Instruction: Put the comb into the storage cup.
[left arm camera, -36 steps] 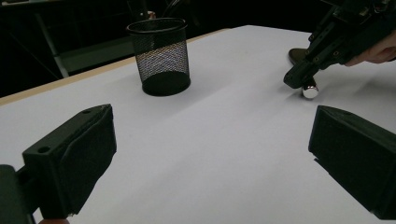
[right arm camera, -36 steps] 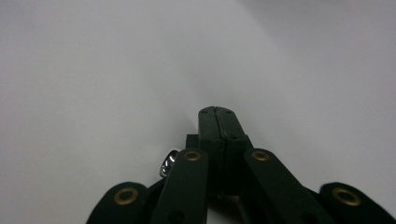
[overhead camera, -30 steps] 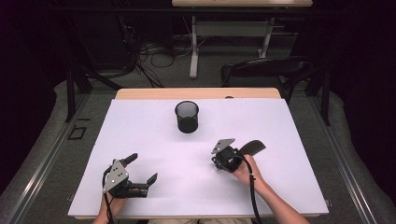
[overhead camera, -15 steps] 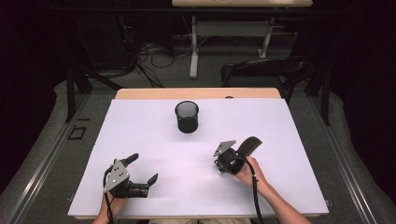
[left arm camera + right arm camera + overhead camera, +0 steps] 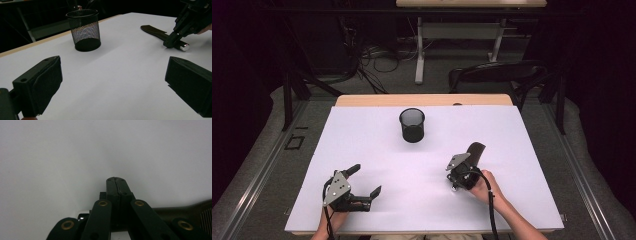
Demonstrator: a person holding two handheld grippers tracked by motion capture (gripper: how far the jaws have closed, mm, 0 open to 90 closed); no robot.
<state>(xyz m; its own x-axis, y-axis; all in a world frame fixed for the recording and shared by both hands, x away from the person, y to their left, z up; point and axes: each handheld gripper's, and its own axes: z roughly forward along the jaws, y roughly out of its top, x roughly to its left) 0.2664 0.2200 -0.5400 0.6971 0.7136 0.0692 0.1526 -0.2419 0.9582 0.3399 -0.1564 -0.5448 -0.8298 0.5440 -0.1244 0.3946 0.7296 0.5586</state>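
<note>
Right gripper [image 5: 464,172], jaws together on a black spatula [image 5: 156,32], rests on a white table [image 5: 512,130]; dark room beyond.

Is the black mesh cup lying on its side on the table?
No, the black mesh cup stands upright on the white table, its open rim facing up.
</note>
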